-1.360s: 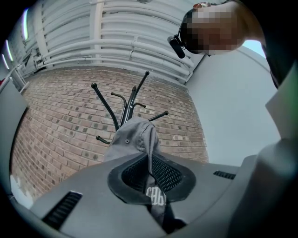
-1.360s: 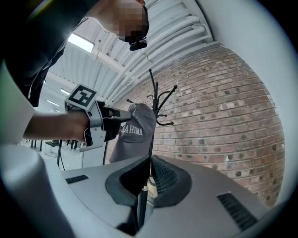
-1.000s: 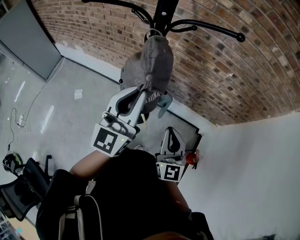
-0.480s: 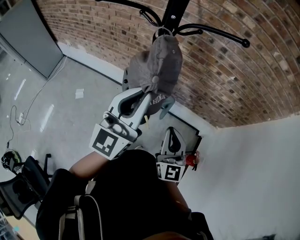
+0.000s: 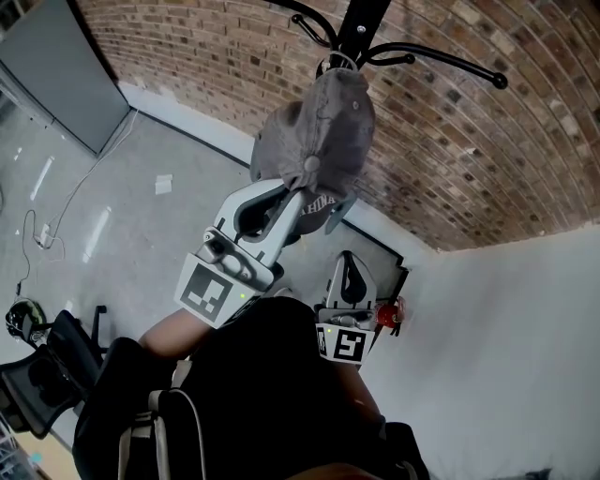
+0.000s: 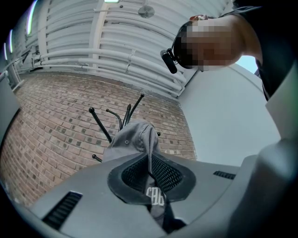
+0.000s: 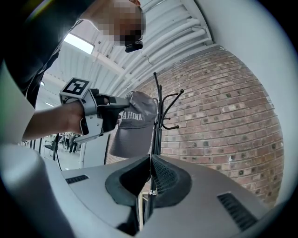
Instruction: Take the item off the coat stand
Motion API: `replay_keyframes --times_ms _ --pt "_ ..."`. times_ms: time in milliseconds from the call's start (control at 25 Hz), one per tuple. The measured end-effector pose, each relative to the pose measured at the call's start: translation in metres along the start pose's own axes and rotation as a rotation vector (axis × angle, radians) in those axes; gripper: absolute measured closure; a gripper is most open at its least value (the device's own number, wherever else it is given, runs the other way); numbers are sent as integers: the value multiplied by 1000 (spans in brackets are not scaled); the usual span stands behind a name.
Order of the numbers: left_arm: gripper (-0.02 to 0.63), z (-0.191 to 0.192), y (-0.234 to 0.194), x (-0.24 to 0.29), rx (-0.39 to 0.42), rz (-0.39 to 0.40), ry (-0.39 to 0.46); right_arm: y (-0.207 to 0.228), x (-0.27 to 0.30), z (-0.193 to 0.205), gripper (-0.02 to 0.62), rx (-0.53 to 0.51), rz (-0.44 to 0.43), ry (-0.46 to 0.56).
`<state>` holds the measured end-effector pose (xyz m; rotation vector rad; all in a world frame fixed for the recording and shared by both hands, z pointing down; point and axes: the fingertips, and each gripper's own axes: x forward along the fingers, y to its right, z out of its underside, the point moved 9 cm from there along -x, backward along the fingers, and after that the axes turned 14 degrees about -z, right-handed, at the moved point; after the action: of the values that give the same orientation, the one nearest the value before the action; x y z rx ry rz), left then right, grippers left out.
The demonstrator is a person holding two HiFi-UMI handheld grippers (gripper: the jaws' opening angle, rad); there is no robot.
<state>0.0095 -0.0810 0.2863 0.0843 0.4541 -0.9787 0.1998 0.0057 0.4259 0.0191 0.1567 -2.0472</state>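
Brick wall; left tongs tight on grey cap, side-on in right gripper view; right tongs closed, empty.

Grey cap, black coat stand, red-brown brick wall

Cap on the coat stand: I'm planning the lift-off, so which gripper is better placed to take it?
Left. The left gripper is shut on the cap's lower edge; the right gripper sits lower, shut on nothing, away from the cap.
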Motion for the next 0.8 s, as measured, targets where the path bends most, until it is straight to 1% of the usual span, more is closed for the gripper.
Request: replay_keyframes --times_ms 280,400,480,680,800 --pt "569 -7 -13 -23 -21 23 -18 -33 3 -11 574 -5 -6 1" --pt "569 -3 -19 -32 -13 42 -67 -41 5 -16 574 1 -11 -1" --pt "569 -2 -22 -36 -15 58 -83 -48 6 -18 574 2 -11 -7" --pt "569 -10 -34 -62 -49 73 -108 -80 4 -26 574 1 13 -21" --pt "569 -13 -40 -74 -54 79 -124 -94 1 -31 574 4 34 -24"
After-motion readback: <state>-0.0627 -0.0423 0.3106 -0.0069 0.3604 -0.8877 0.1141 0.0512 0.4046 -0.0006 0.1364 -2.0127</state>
